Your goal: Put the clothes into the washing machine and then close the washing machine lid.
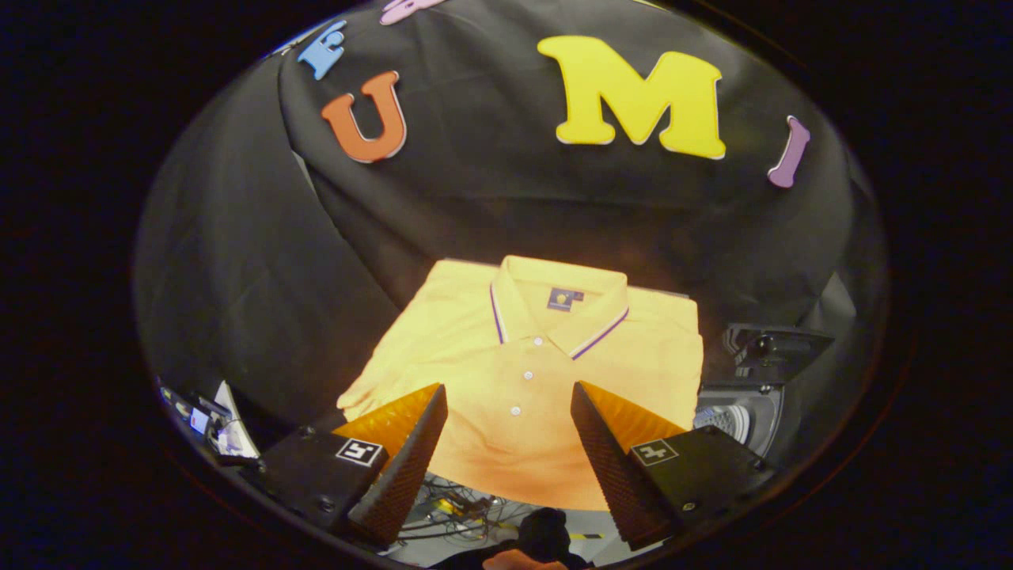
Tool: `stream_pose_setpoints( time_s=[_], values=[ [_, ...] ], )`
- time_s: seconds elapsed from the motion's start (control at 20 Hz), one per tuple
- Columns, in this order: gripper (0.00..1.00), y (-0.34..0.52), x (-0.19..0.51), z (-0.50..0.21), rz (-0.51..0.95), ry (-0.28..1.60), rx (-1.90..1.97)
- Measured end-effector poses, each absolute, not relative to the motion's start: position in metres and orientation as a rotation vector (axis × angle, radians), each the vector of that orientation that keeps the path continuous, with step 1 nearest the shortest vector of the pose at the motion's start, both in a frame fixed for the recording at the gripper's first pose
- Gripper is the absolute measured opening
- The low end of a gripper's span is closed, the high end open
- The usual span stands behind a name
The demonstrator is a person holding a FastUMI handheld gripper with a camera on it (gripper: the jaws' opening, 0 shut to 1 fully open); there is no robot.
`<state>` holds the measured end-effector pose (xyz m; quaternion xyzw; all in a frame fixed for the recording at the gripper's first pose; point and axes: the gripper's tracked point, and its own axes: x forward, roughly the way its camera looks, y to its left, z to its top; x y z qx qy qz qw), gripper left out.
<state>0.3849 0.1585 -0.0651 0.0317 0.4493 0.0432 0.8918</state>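
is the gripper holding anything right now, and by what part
Nothing is held. The gripper is open, its fingers spread wide above the folded yellow polo shirt, not pressing on it.

Recording booth: black cloth wall (pixel 491 206), loose cables (pixel 459 507).

A folded yellow polo shirt (pixel 526 372) lay flat at the centre of the frame, collar toward the black cloth wall (pixel 237 261) that filled the upper half. The gripper (pixel 509 412) hovered at the lower centre with its fingers spread wide apart, the shirt's button placket showing between them. At the right, just beside the shirt, stood the washing machine (pixel 744 412), lid (pixel 779 348) raised. Tangled cables (pixel 459 511) lay at the bottom.
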Motion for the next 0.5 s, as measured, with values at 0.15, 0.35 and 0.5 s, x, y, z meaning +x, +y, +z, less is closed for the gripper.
stream_pose_setpoints(
  time_s=[0.15,0.35,0.5],
  values=[
    [0.99,0.158,0.398,-0.094,0.067,1.079,0.081],
    [0.98,0.158,0.408,-0.115,0.028,1.224,0.101],
    [0.99,0.157,0.421,-0.122,-0.017,1.26,0.059]
  ],
)
